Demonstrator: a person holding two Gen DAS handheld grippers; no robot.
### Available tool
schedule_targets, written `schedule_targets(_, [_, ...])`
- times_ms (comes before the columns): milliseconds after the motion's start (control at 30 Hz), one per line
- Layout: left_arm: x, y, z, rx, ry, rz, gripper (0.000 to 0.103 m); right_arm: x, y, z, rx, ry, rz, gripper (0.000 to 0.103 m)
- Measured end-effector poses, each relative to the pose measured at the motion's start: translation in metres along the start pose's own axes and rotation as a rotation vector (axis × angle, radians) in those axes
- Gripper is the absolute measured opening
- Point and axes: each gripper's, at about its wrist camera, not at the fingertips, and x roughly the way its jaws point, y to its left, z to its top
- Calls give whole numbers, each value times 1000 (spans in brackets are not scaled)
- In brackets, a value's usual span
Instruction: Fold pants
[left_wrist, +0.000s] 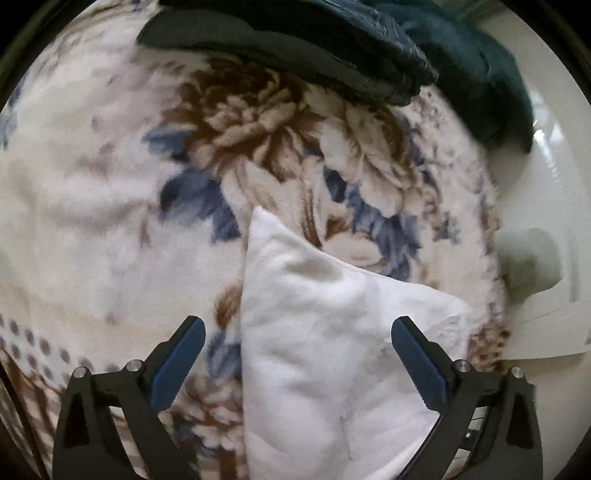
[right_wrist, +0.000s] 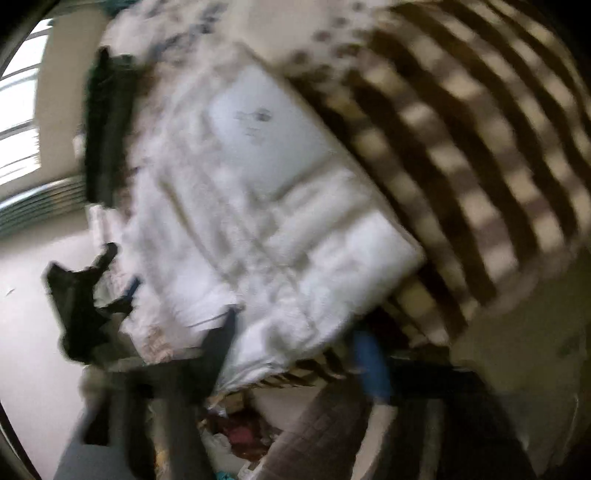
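Now the white, soft fleece pants (left_wrist: 325, 332) lie folded into a thick pad on the floral plush blanket (left_wrist: 110, 221) of the bed, filling the lower centre of the left wrist view, and the fold looks close to done. To finish well, I would press the top layer flat and square the loose corner before letting go for good. At the bottom of that view the left hand-held gripper (left_wrist: 298, 365) points steeply down, its blue-padded fingers (left_wrist: 177, 365) spread wide to either side of the cloth and pinching nothing. In the heavily blurred right wrist view the right hand-held gripper (right_wrist: 295, 354) also seems spread, tilted down over the white bundle (right_wrist: 266, 206) beside the brown checked cover (right_wrist: 461, 147).
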Motion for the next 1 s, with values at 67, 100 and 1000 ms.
schedule_targets(67, [5, 12, -11, -51, 26, -68, 103, 11, -6, 2, -14, -2, 80, 81])
schedule_targets(100, [9, 15, -15, -69, 38, -77, 103, 20, -8, 5, -20, -5, 89, 84])
schedule_targets(1000, [32, -6, -38, -13, 28, -73, 38, 52, 38, -8, -130, -198, 35, 46])
